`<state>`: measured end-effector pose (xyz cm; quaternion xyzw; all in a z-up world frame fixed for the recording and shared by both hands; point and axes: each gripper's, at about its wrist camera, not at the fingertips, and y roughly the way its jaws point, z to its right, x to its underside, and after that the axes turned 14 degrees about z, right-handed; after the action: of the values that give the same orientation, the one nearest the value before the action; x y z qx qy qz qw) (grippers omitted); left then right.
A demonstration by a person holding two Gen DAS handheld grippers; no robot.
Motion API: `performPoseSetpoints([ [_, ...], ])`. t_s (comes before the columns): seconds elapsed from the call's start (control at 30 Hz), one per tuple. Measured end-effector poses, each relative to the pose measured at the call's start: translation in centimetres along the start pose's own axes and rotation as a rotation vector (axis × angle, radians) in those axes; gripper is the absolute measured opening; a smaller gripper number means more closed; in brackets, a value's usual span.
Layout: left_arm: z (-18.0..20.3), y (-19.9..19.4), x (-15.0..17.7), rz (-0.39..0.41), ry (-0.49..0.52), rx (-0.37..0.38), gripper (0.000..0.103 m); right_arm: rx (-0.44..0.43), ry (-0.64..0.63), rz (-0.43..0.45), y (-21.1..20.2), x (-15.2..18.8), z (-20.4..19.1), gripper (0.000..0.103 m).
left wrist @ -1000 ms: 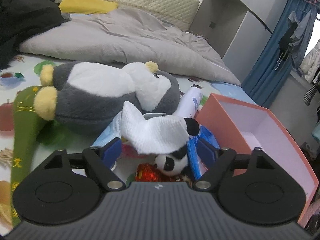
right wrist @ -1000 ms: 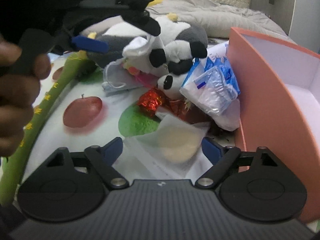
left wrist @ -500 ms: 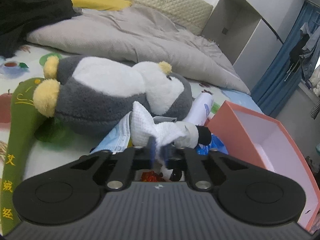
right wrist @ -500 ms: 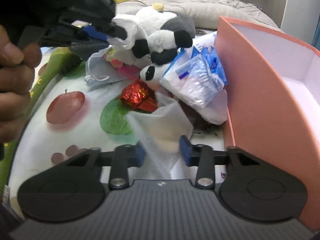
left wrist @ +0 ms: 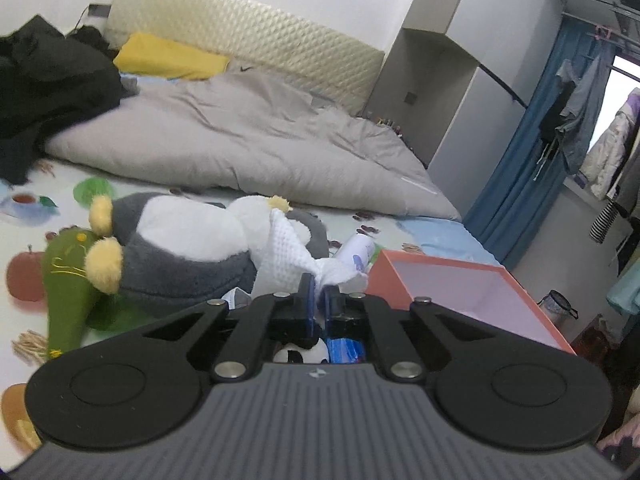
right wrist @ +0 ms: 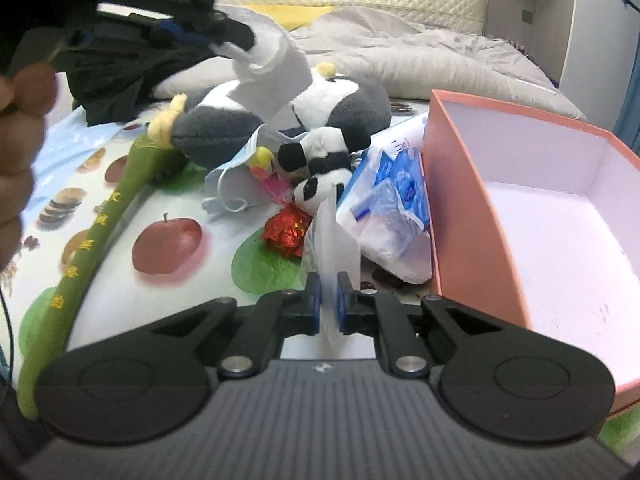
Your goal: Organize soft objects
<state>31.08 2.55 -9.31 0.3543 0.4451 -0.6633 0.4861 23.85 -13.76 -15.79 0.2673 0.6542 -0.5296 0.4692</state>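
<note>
My left gripper is shut on a white waffle cloth and holds it lifted above the pile; the cloth also shows in the right wrist view, hanging from the left gripper. My right gripper is shut on a thin translucent packet, raised on edge. A big grey-and-white penguin plush lies behind a small panda plush. An open pink box stands at the right and also shows in the left wrist view.
On the fruit-print mat lie a green plush stick, a blue face mask, a red foil wrapper and blue-white plastic packs. A grey duvet and black clothes lie behind.
My left gripper closed on the white cloth and lifted it off the panda. My right gripper closed on the translucent packet and raised it from the mat.
</note>
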Motion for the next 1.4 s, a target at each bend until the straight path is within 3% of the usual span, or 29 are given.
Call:
performPoseSetpoints([
  [0.27, -0.8, -6.2, 3.4, -0.046, 0.002, -0.017, 0.006, 0.003, -0.034, 0.000, -2.0, 1.4, -0.8, 0.011],
  [0.63, -4.7, -10.2, 10.7, -0.241, -0.016, -0.113, 0.007, -0.035, -0.109, -0.048, -3.2, 4.3, -2.5, 0.014],
  [0.67, -5.0, -10.3, 11.1, -0.260, -0.019, -0.117, 0.010, -0.039, -0.100, -0.055, -3.2, 4.4, -2.5, 0.014],
  [0.73, -5.6, -10.3, 11.7, -0.288, -0.019, -0.127, 0.030, -0.059, -0.073, -0.076, -3.3, 4.6, -2.3, 0.016],
  [0.77, -5.9, -10.4, 12.0, -0.299, -0.016, -0.133, 0.051, -0.065, -0.060, -0.082, -3.3, 4.6, -2.3, 0.018],
  [0.8, -6.0, -10.6, 12.1, -0.297, -0.012, -0.141, 0.062, -0.070, -0.048, -0.086, -3.4, 4.7, -2.2, 0.024],
  [1.0, -6.5, -11.9, 12.3, -0.309, -0.009, -0.137, 0.067, -0.098, 0.019, -0.108, -3.9, 5.0, -2.0, 0.065],
  [1.27, -7.1, -13.2, 11.2, -0.270, -0.105, -0.114, 0.077, -0.152, 0.097, -0.139, -5.0, 4.1, -1.7, 0.068],
  [1.33, -7.2, -13.4, 11.0, -0.269, -0.122, -0.111, 0.078, -0.160, 0.123, -0.133, -5.3, 3.7, -1.5, 0.079],
  [1.4, -7.3, -13.4, 10.9, -0.263, -0.132, -0.115, 0.079, -0.156, 0.136, -0.114, -5.5, 3.4, -1.4, 0.079],
])
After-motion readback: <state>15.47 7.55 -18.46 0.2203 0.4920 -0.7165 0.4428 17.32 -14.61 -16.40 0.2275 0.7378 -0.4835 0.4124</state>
